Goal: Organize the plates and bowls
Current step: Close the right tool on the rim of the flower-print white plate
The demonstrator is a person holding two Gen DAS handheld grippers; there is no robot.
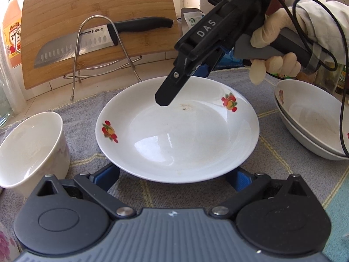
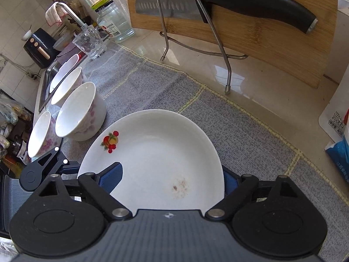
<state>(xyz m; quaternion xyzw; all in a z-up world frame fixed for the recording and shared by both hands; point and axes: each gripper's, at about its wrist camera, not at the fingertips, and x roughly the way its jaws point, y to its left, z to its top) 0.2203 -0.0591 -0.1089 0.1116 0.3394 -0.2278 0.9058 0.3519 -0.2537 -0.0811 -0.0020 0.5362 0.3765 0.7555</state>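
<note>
Grey cloth (image 2: 152, 83) covered the worktop (image 2: 261, 91), the flowered plate (image 1: 178, 135) lying mid-cloth, bowls (image 2: 76, 113) along its sink-side edge. Right gripper (image 2: 172, 178) straddled the plate's rim, jaws apart, not pressing; left gripper (image 1: 174, 175) stood apart beneath the near rim. Grasping seemed underway; closing squarely comes next.

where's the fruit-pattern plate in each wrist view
Left wrist: the plate fills the centre, above the gripper body.
Right wrist: the plate sits low centre, its near rim between the blue pads.
Shared landmark: the knife on the wire stand, against the cutting board.
</note>
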